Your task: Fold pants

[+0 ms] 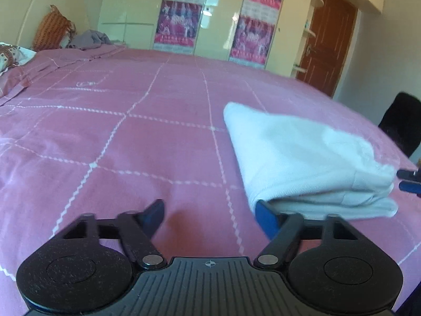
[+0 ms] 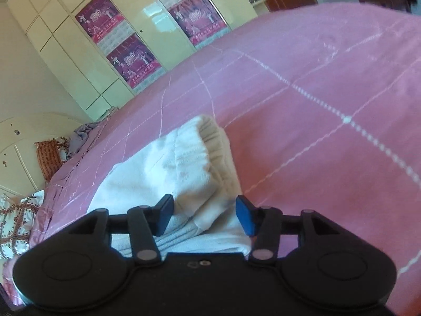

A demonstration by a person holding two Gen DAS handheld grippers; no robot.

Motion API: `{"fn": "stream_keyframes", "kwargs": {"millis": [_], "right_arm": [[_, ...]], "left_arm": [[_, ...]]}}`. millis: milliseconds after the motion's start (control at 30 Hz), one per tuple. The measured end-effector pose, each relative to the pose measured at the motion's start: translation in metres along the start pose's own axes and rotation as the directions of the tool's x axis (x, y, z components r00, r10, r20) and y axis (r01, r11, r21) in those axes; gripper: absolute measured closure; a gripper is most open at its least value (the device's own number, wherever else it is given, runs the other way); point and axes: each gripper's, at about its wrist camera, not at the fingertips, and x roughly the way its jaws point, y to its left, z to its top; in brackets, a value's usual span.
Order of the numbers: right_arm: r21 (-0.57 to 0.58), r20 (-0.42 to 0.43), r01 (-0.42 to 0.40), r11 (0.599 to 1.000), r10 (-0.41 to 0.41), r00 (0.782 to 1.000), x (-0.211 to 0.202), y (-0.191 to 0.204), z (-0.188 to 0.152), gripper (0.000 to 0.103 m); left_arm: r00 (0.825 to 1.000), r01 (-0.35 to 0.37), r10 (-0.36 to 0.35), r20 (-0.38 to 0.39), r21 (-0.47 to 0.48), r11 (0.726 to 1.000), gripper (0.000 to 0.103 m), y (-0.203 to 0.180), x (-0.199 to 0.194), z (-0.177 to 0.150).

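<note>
White pants (image 1: 310,155) lie folded in a thick stack on the pink checked bedspread (image 1: 131,137), right of centre in the left wrist view. My left gripper (image 1: 210,217) is open and empty just left of the stack, its right finger touching the stack's near corner. The right gripper's blue fingertips (image 1: 409,180) show at the stack's right edge. In the right wrist view the pants (image 2: 189,168) lie under and ahead of my right gripper (image 2: 204,214), ribbed cuff end up. It is open, with the fabric between the jaws.
A cream wardrobe (image 1: 223,13) with pink posters stands behind the bed. An orange pillow (image 1: 51,30), a grey garment (image 1: 90,39) and a patterned pillow (image 2: 15,218) lie at the bed's head. A brown door (image 1: 329,42) and a dark chair (image 1: 402,121) are at the right.
</note>
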Motion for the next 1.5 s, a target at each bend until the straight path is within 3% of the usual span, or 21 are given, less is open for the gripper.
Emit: {"fn": "stream_keyframes", "kwargs": {"millis": [33, 133, 233, 300, 333, 367, 400, 500, 633, 733, 767, 800, 900, 967, 1033, 1100, 1133, 1200, 1300, 1400, 1500], "right_arm": [[-0.051, 0.037, 0.029, 0.998, -0.027, 0.999, -0.007, 0.003, 0.003, 0.073], [-0.189, 0.094, 0.027, 0.982, -0.01, 0.996, -0.007, 0.019, 0.019, 0.086], [-0.328, 0.108, 0.013, 0.945, 0.024, 0.994, 0.017, 0.049, 0.038, 0.087], [-0.397, 0.083, 0.022, 0.918, 0.012, 0.997, 0.039, 0.062, 0.042, 0.086], [-0.429, 0.044, 0.033, 0.903, -0.015, 0.999, 0.054, 0.063, 0.039, 0.087], [-0.453, -0.017, 0.057, 0.889, -0.073, 0.997, 0.074, 0.06, 0.034, 0.088], [-0.454, -0.091, 0.076, 0.888, -0.131, 0.987, 0.092, 0.052, 0.028, 0.088], [-0.433, -0.105, 0.049, 0.9, -0.105, 0.989, 0.086, 0.045, 0.037, 0.085], [-0.415, -0.01, 0.001, 0.91, -0.006, 1.0, 0.077, 0.07, 0.068, 0.085], [-0.455, -0.043, -0.025, 0.89, 0.006, 0.999, 0.106, 0.093, 0.078, 0.086], [-0.475, -0.102, -0.013, 0.88, -0.041, 0.994, 0.126, 0.096, 0.075, 0.087], [-0.492, -0.178, -0.002, 0.871, -0.099, 0.979, 0.146, 0.096, 0.069, 0.087], [-0.539, -0.19, 0.013, 0.842, -0.136, 0.972, 0.154, 0.1, 0.062, 0.087], [-0.524, -0.148, -0.013, 0.852, -0.076, 0.986, 0.127, 0.104, 0.066, 0.082], [-0.511, -0.094, -0.029, 0.859, -0.022, 0.995, 0.097, 0.1, 0.062, 0.078], [-0.498, -0.12, -0.054, 0.866, -0.008, 0.993, 0.088, 0.092, 0.049, 0.079], [-0.52, -0.176, -0.045, 0.853, -0.055, 0.983, 0.099, 0.09, 0.039, 0.08], [-0.593, -0.142, -0.011, 0.805, -0.091, 0.986, 0.101, 0.093, 0.022, 0.08], [-0.528, -0.143, -0.039, 0.849, -0.043, 0.989, 0.072, 0.109, 0.032, 0.08], [-0.543, -0.067, -0.005, 0.84, -0.037, 0.997, 0.041, 0.114, 0.027, 0.074], [-0.573, -0.123, 0.019, 0.819, -0.109, 0.986, 0.045, 0.102, 0.005, 0.065]], "left_arm": [[1.0, 0.004, -0.004, 0.012, 0.004, 1.0, 0.073, -0.004, 0.001, 0.008], [0.996, 0.075, -0.079, 0.047, 0.067, 0.995, 0.074, -0.035, 0.026, 0.042], [0.991, 0.125, -0.128, 0.036, 0.087, 0.988, 0.073, -0.068, 0.067, 0.071], [0.992, 0.125, -0.123, -0.019, 0.099, 0.987, 0.056, -0.081, 0.099, 0.075], [0.984, 0.147, -0.135, -0.118, 0.1, 0.984, 0.033, -0.085, 0.12, 0.071], [0.969, 0.168, -0.141, -0.201, 0.12, 0.979, 0.03, -0.088, 0.136, 0.064], [0.974, 0.161, -0.127, -0.19, 0.179, 0.971, 0.03, -0.093, 0.134, 0.063], [0.979, 0.178, -0.152, -0.138, 0.193, 0.965, 0.031, -0.093, 0.121, 0.083], [0.978, 0.204, -0.195, -0.071, 0.156, 0.967, 0.033, -0.103, 0.135, 0.117], [0.956, 0.21, -0.173, -0.238, 0.137, 0.968, 0.033, -0.115, 0.184, 0.114], [0.944, 0.19, -0.14, -0.299, 0.147, 0.971, 0.031, -0.117, 0.202, 0.103], [0.95, 0.189, -0.134, -0.283, 0.178, 0.966, 0.028, -0.119, 0.206, 0.097], [0.965, 0.153, -0.095, -0.245, 0.229, 0.961, 0.027, -0.126, 0.183, 0.105], [0.979, 0.144, -0.1, -0.177, 0.257, 0.956, 0.027, -0.124, 0.151, 0.102], [0.981, 0.127, -0.079, -0.179, 0.274, 0.953, 0.027, -0.119, 0.14, 0.09], [0.98, 0.101, -0.037, -0.197, 0.324, 0.941, 0.023, -0.116, 0.142, 0.066], [0.983, 0.091, -0.033, -0.179, 0.323, 0.942, 0.022, -0.115, 0.139, 0.062], [0.983, 0.061, -0.002, -0.181, 0.32, 0.946, 0.022, -0.116, 0.125, 0.066], [0.991, 0.018, 0.027, -0.13, 0.333, 0.943, 0.022, -0.116, 0.095, 0.066], [0.993, 0.012, 0.029, -0.117, 0.337, 0.941, 0.022, -0.112, 0.069, 0.057], [0.988, 0.016, 0.034, -0.151, 0.319, 0.948, 0.022, -0.105, 0.067, 0.043]]}}
